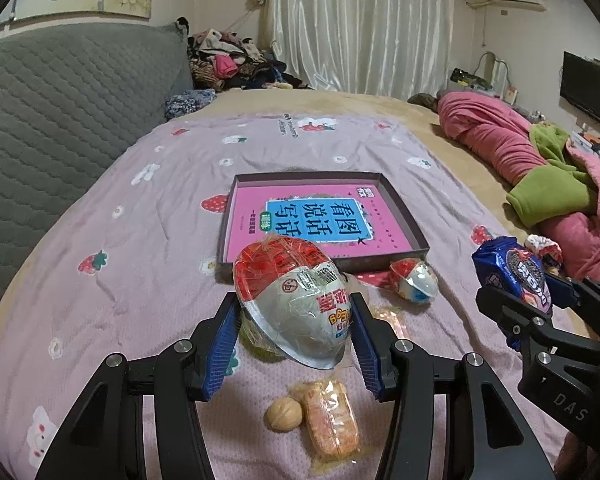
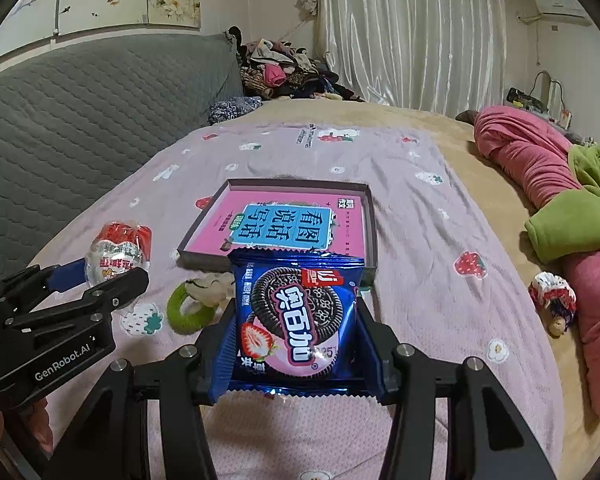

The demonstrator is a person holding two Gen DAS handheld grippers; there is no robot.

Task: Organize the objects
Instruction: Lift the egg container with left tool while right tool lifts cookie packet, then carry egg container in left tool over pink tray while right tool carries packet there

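Note:
My left gripper is shut on a red and silver egg-shaped toy pack and holds it above the pink sheet; it also shows in the right wrist view. My right gripper is shut on a blue Oreo cookie packet, also seen at the right of the left wrist view. A shallow dark box holding a pink book lies ahead of both grippers.
On the sheet lie a second small egg pack, a walnut, an orange wrapped snack, a green ring toy and a small cloth item. A grey headboard is left; pink and green bedding is right.

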